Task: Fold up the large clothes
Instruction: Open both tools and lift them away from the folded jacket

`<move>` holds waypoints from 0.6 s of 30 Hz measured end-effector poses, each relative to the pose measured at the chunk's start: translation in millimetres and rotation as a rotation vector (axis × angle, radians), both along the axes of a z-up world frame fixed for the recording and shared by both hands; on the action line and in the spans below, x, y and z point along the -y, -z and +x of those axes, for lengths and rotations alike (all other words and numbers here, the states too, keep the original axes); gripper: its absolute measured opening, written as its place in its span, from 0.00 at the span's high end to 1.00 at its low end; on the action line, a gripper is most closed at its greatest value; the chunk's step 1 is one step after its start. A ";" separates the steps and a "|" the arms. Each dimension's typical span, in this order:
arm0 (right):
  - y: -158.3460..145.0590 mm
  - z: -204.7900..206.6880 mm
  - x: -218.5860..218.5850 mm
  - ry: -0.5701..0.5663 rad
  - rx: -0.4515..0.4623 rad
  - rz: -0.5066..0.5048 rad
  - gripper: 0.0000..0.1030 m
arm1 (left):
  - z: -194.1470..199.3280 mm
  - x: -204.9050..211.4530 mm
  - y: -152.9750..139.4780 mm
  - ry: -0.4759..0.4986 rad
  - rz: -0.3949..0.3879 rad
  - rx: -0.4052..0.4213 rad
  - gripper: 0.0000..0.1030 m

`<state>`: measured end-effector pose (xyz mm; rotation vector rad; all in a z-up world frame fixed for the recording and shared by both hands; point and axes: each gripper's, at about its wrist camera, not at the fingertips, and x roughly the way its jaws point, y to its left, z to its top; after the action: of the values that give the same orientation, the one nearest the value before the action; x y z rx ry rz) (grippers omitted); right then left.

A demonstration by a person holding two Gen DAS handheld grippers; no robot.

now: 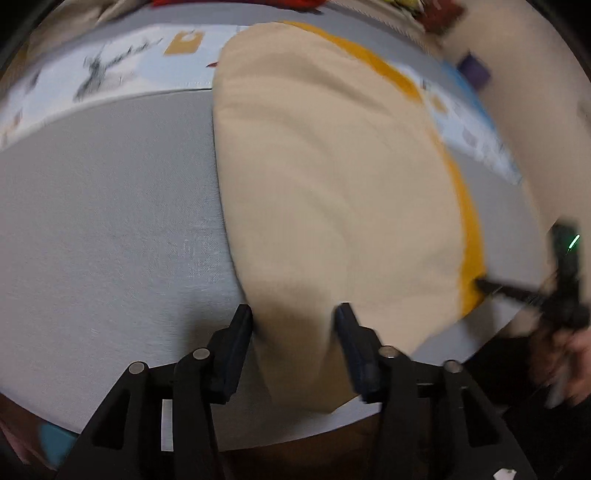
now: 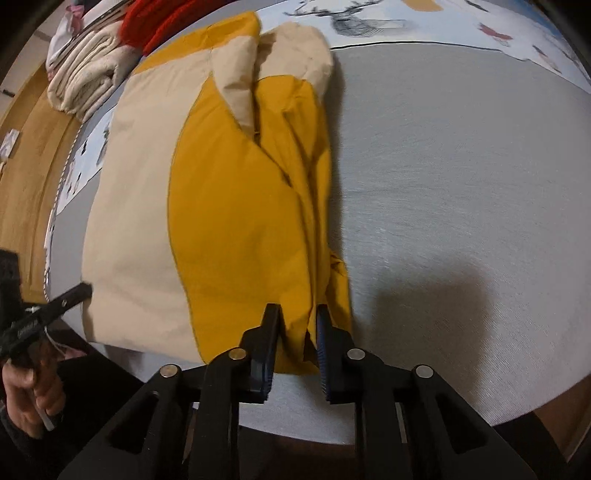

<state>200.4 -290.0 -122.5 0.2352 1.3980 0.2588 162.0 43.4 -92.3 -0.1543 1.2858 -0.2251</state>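
A large beige and mustard-yellow garment (image 1: 332,177) lies folded lengthwise on a grey table (image 1: 110,221). My left gripper (image 1: 293,314) is open, its fingers either side of the garment's near beige corner at the table's front edge. In the right wrist view the garment (image 2: 236,206) shows its yellow side with a bunched fold along the right. My right gripper (image 2: 297,314) has its jaws close together around the near yellow hem and pinches it. The right gripper also shows in the left wrist view (image 1: 491,286), and the left gripper in the right wrist view (image 2: 79,291).
A printed white-and-blue cloth (image 1: 110,70) with a deer drawing covers the far part of the table. Folded cream laundry (image 2: 88,81) and a red item (image 2: 159,22) sit at the far left of the right wrist view. The table's front edge (image 2: 295,424) is just under both grippers.
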 end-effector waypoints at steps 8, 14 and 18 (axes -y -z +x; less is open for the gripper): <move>-45.3 -42.0 16.2 0.062 0.156 -0.341 0.79 | -44.4 10.9 -55.8 -0.101 0.175 0.106 0.38; -133.4 -116.5 -9.1 0.071 0.521 -0.293 0.32 | -120.6 24.9 -122.7 -0.176 0.193 0.371 0.02; -155.9 -176.5 -34.5 0.080 0.636 -0.253 0.06 | -157.1 37.0 -121.8 -0.217 0.193 0.451 0.01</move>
<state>23.9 -255.5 33.4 -0.0071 0.7766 0.0742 5.0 6.5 29.5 -0.0711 0.8284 0.0514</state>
